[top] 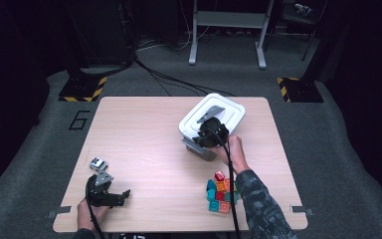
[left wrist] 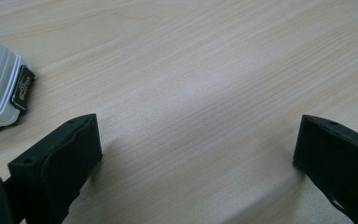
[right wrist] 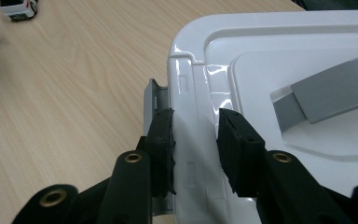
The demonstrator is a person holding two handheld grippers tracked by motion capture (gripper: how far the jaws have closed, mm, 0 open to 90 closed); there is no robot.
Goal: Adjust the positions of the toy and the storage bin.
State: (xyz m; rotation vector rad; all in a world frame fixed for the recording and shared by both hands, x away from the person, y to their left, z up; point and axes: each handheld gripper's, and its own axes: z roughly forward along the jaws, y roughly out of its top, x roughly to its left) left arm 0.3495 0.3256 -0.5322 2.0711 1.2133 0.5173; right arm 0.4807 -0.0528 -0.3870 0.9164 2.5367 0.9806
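At the left side of the table [top: 144, 129], the left gripper [top: 122, 195] rested low on the wood with its jaws spread wide and nothing between them, probably waiting, and the small white toy car [left wrist: 0, 88] stood just beside it. Toward the right, the right gripper [right wrist: 196, 140] had its jaws pressed on the edge of the white lid [right wrist: 279, 60] of the storage box [top: 199, 149], apparently to lift it, while the coloured blocks [top: 220, 191] lay near the person's right forearm.
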